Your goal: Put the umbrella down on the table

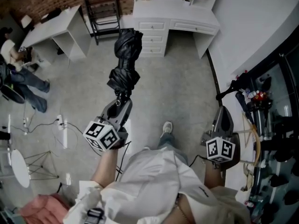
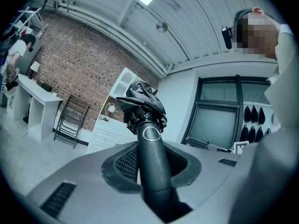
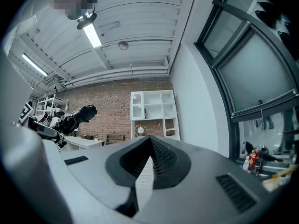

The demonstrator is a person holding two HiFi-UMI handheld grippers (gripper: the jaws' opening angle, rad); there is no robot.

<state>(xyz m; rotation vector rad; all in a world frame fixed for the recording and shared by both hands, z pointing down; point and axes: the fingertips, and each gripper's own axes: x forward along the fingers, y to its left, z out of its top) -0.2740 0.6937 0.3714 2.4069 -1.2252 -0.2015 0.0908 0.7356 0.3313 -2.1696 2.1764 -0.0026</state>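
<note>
A folded black umbrella (image 1: pixel 127 59) sticks out level ahead of my left gripper (image 1: pixel 122 98), which is shut on its dark handle (image 2: pixel 153 167). In the left gripper view the bundled canopy (image 2: pixel 142 101) sits just past the jaws of the left gripper (image 2: pixel 148 148). It hangs above the floor, short of the white desk with drawers (image 1: pixel 187 14). My right gripper (image 1: pixel 223 115) is off to the right, level, with nothing in it. In its own view the right gripper (image 3: pixel 150 143) has its pads meeting at the tips. The umbrella (image 3: pixel 77 115) shows at that view's left.
A second white desk (image 1: pixel 51 29) stands at the far left, with a black folding chair (image 1: pixel 103 8) between the desks. A person sits at the left edge (image 1: pixel 23 76). A power strip and cables (image 1: pixel 60 125) lie on the floor. A cluttered dark rack (image 1: pixel 261 101) lines the right.
</note>
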